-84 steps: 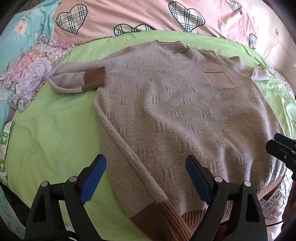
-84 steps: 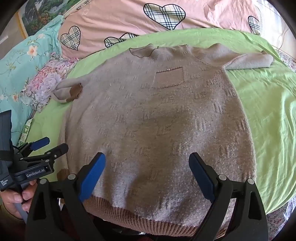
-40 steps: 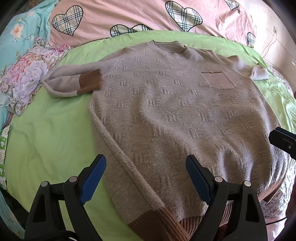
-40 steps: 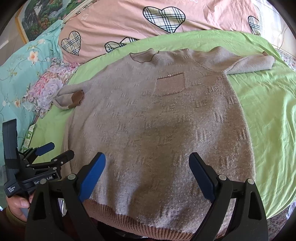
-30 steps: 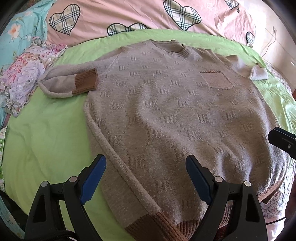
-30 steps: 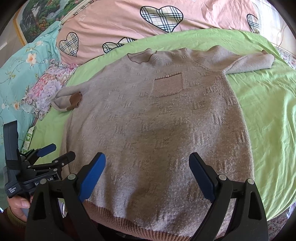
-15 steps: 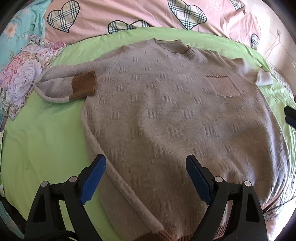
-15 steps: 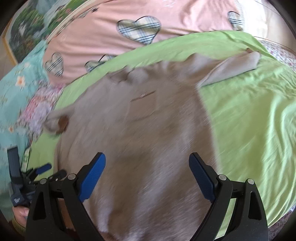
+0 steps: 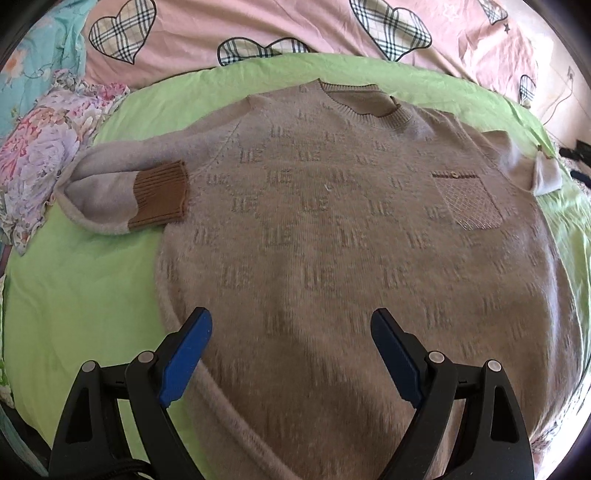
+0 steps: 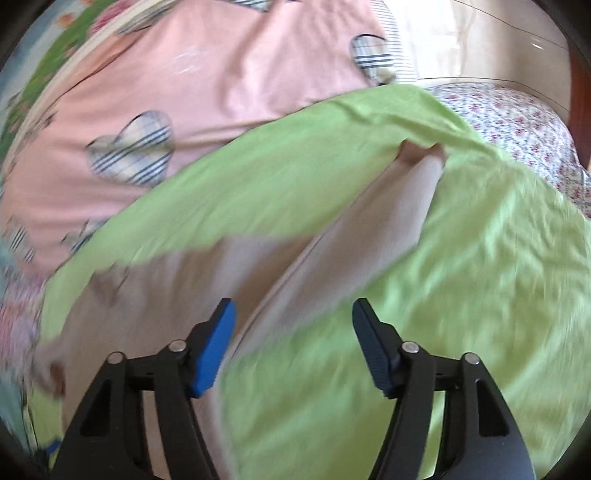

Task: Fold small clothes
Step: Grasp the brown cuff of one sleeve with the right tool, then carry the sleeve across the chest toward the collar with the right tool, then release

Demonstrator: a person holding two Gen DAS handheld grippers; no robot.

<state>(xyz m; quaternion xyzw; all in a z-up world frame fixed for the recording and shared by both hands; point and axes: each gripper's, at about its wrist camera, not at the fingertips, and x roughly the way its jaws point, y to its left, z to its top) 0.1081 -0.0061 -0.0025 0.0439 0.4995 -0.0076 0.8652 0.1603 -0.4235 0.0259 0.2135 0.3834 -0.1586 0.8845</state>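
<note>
Right gripper (image 10: 291, 343) jaws just narrowed, nothing between them; blurred sweater sleeve (image 10: 373, 229) runs diagonally over green sheet (image 10: 480, 295), centre frame.

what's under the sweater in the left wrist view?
The sweater lies flat on a green sheet, which shows around it on every visible side. Its folded left sleeve rests on the sheet too. Anything directly beneath the knit is covered.

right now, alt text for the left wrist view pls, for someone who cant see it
A beige knit sweater lies flat, front up, on a green sheet, with the open left gripper hovering above its lower part. One sleeve is folded back so its brown cuff rests beside the body, and a small chest pocket shows at the right. A pink heart-patterned cover lies behind.
</note>
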